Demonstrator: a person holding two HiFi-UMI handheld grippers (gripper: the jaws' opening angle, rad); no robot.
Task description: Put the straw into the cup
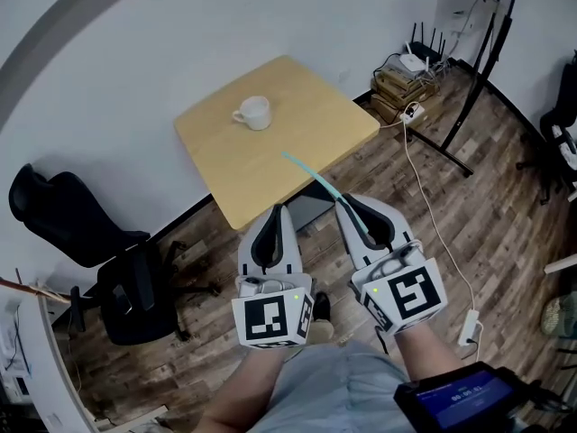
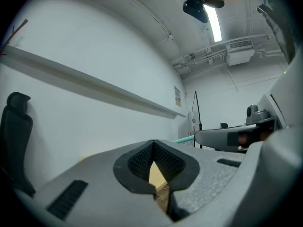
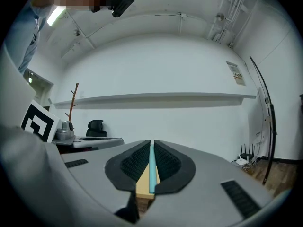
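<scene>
A white cup (image 1: 253,113) stands on the far left part of the light wooden table (image 1: 311,106). My right gripper (image 1: 345,202) is shut on a teal straw (image 1: 306,174), which sticks out level over the table's near edge towards the cup. In the right gripper view the straw (image 3: 153,171) lies pinched between the dark pads of the right gripper (image 3: 151,143). My left gripper (image 1: 276,209) hovers beside it, short of the table edge, with its jaws closed and nothing in them. The left gripper view shows the left gripper (image 2: 152,142) tips touching, and the straw (image 2: 182,139) off to the right.
A black office chair (image 1: 117,269) stands on the wooden floor to the left. Stacked boxes with a router (image 1: 406,75) sit against the wall at the right, next to a black stand (image 1: 460,124). A white cable and power strip (image 1: 469,327) trail across the floor.
</scene>
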